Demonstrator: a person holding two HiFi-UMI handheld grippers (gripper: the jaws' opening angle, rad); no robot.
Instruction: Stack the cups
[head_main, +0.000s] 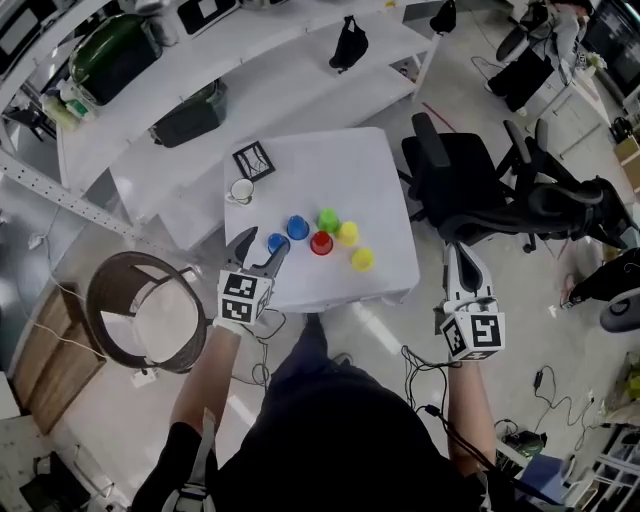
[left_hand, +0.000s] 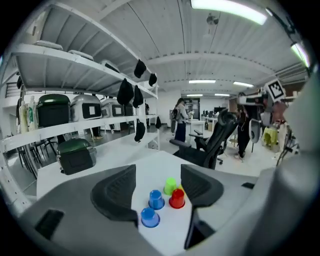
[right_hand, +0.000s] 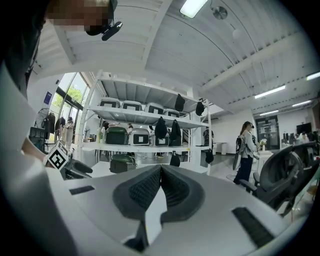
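Left gripper (head_main: 262, 252) had its jaws spread wide with nothing pinched. You held it at the near-left edge of the white table (head_main: 330, 165), pointed at the cups. The nearer blue cup (head_main: 278, 242) sat just beside the jaw tips. The left gripper view showed it in the gap, pads clear of it. The second blue cup (head_main: 297, 227) was just behind it and the red cup (head_main: 321, 243) to its right. The green cup (head_main: 328, 220) was behind red, with one yellow cup (head_main: 347, 233) just beside green. The other yellow cup (head_main: 362, 259) stood nearer the table's front. All six stood singly, none stacked; the blue and red ones looked mouth-down. Right gripper (head_main: 457, 258) had its jaws pressed together, empty. You held it off the table's near-right corner, over the floor, near the black office chair (head_main: 450, 190). A white mug (head_main: 241, 190) and a marker card (head_main: 254, 160) sat at the table's far-left.
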